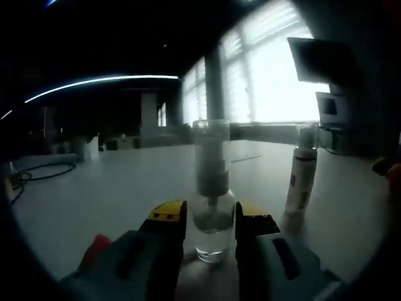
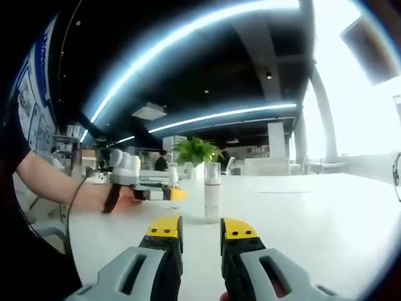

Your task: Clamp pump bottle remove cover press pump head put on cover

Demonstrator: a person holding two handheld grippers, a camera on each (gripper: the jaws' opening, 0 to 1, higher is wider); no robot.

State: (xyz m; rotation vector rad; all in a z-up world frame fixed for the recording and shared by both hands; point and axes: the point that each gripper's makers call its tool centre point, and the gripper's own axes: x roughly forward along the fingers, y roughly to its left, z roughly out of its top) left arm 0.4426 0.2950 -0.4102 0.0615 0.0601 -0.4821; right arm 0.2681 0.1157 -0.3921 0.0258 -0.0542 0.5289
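A clear pump bottle with a clear cover over its pump head stands upright on the pale table. My left gripper has its yellow-tipped jaws against either side of the bottle's lower body. In the right gripper view the left gripper, held by a person's hand, sits at the left with that bottle at its tips. My right gripper is low over the table, jaws a little apart with nothing between them, well short of the bottles.
A white tube-shaped bottle stands just right of the clear one, and appears straight ahead as the white bottle. A black cable lies far left. A potted plant stands behind. Bright windows line the far wall.
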